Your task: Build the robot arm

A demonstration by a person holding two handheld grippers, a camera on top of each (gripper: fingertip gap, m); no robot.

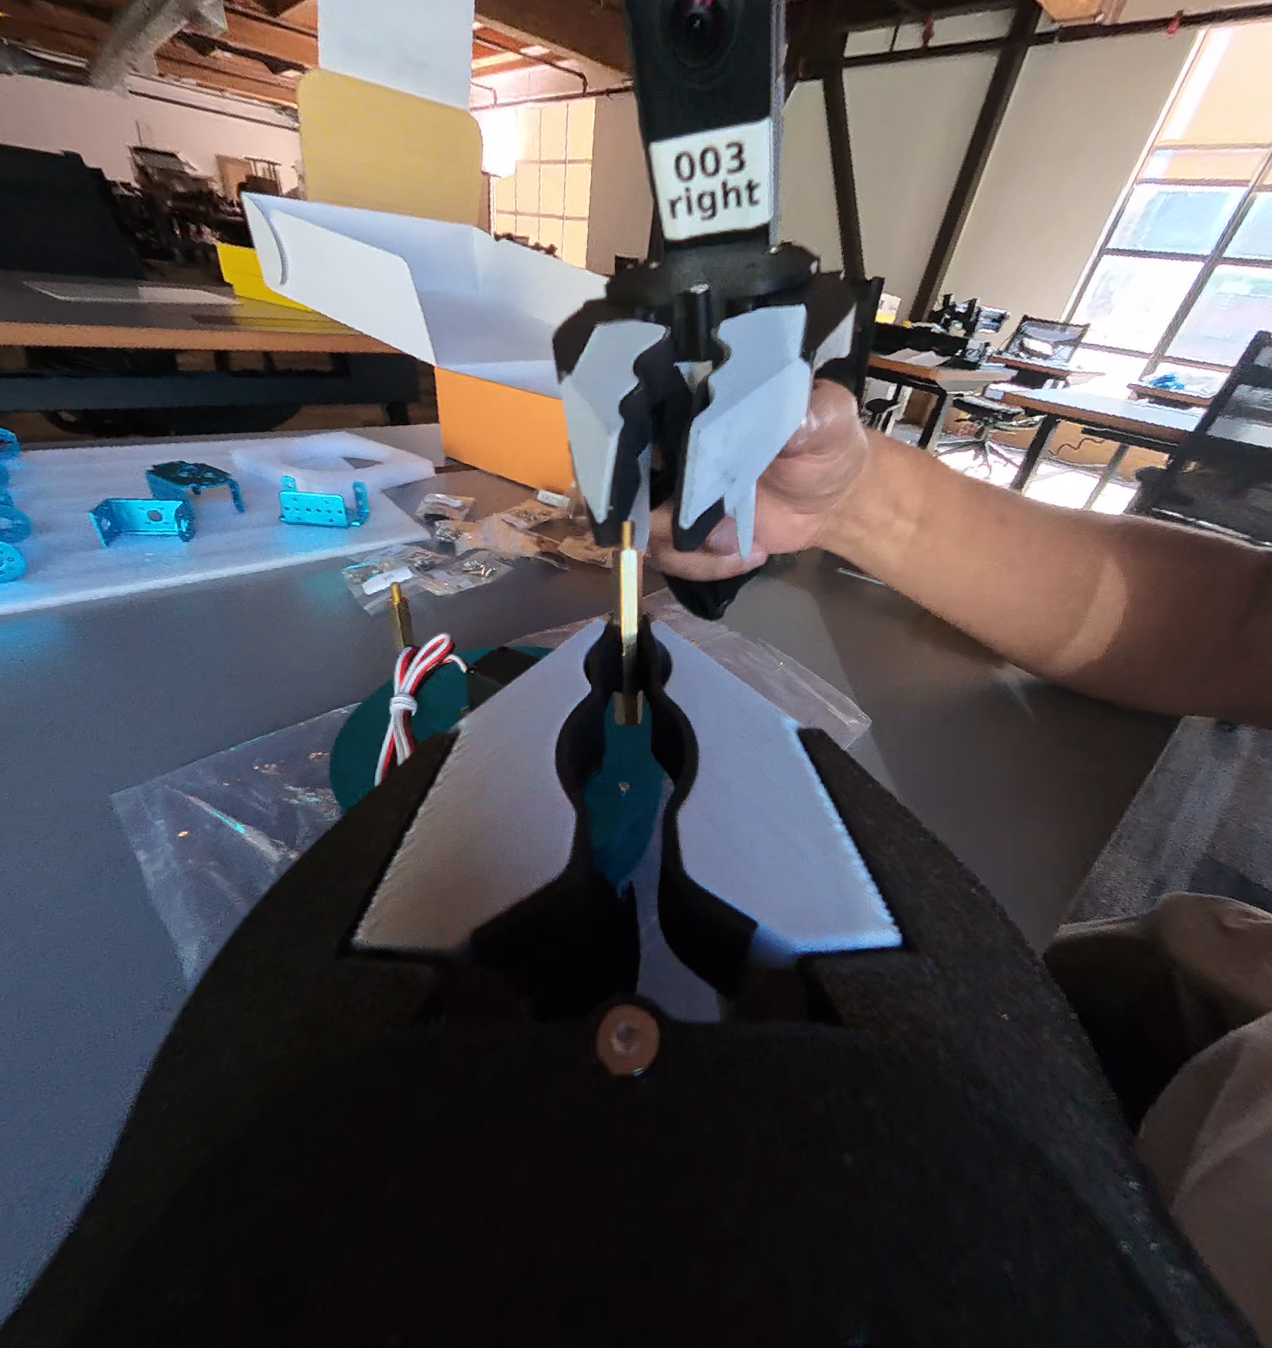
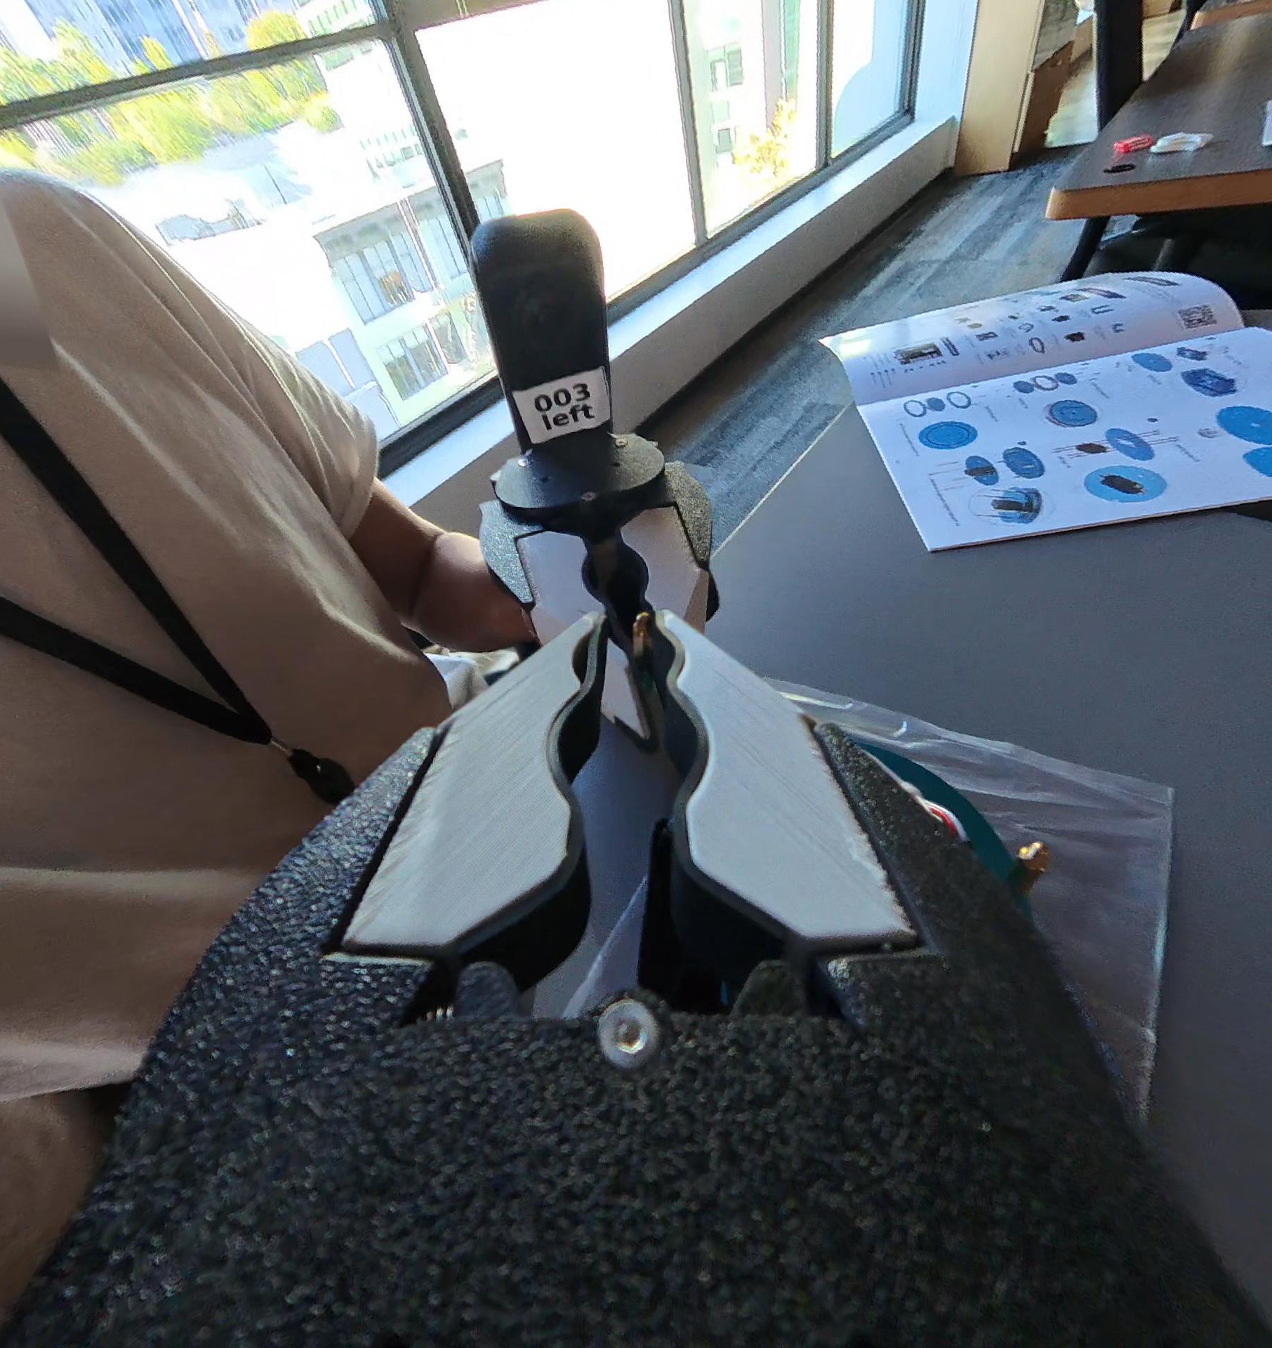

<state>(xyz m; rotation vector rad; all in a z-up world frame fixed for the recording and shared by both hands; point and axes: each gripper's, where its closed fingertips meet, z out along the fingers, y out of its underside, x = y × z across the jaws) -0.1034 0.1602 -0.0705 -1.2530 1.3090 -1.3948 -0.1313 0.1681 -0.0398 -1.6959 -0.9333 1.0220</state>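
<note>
Grey table point(image 1: 108, 729) bearing plastic bag point(image 1: 210, 824), white foam sheet point(image 1: 181, 562), open booklet point(image 2: 1056, 438).

The left wrist view sits just behind the left claw point(image 1: 627, 656), looking forward and slightly down along its fingers across the grey tabletop point(image 1: 144, 693) toward the room's far desks and windows. The right wrist view rides just behind the right claw point(image 2: 629, 642), facing the opposite way, toward the person's shirt point(image 2: 181, 583) and a window. Both are very close to the work. They share the brass standoff point(image 1: 629, 620) standing between the claws, each other's claw, and the teal disc point(image 1: 370, 737).
</note>
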